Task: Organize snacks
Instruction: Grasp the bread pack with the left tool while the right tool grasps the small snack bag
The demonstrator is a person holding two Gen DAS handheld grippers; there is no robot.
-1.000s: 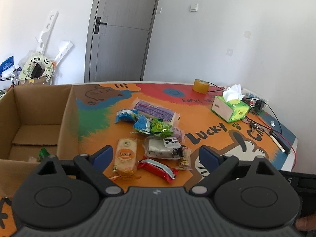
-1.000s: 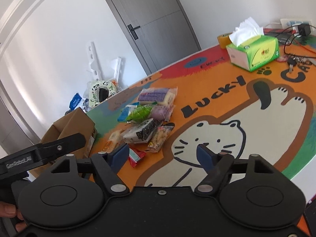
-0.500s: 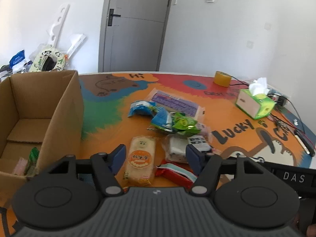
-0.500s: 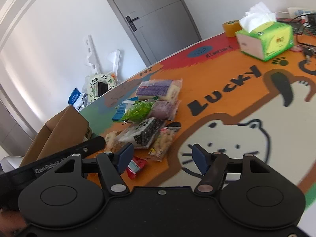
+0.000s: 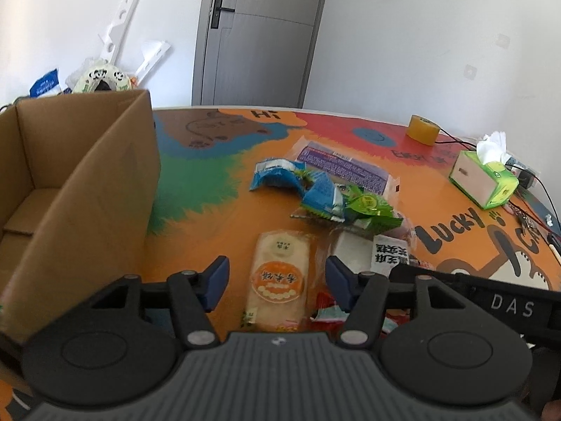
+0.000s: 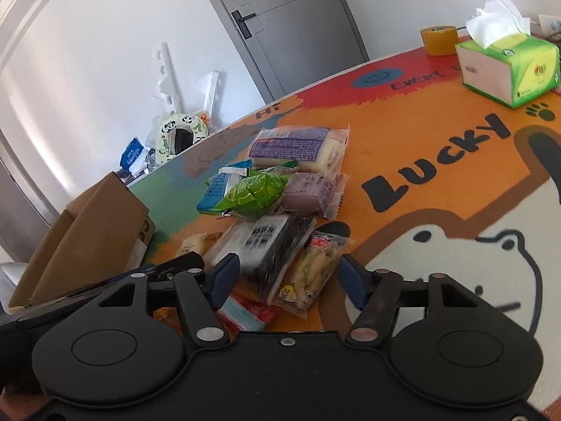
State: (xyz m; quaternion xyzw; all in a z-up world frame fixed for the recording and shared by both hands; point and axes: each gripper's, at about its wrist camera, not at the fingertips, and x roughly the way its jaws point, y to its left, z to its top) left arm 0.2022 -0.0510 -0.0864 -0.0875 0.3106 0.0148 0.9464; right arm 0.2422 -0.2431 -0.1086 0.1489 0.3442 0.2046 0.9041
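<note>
A pile of snack packets lies on the colourful table mat. My left gripper (image 5: pixel 277 277) is open, its fingers either side of a pale packet with an orange label (image 5: pixel 278 277). A red packet (image 5: pixel 328 310) lies beside it. My right gripper (image 6: pixel 289 279) is open over a black-and-white packet (image 6: pixel 266 242) and a yellow snack packet (image 6: pixel 312 273). A green packet (image 6: pixel 252 193), a purple packet (image 6: pixel 312 193), a blue packet (image 5: pixel 280 177) and a long purple-labelled packet (image 6: pixel 298 147) lie farther back. An open cardboard box (image 5: pixel 80 189) stands left of the pile.
A green tissue box (image 6: pixel 508 66) and a yellow tape roll (image 6: pixel 438 40) stand at the far right of the table, with cables (image 5: pixel 526 207) behind. The door and clutter on the floor lie beyond the table's far edge.
Both grippers have moved forward and down toward the snack pile. The left gripper now straddles the orange-label packet; the right gripper has closed in on the black-and-white packet.
</note>
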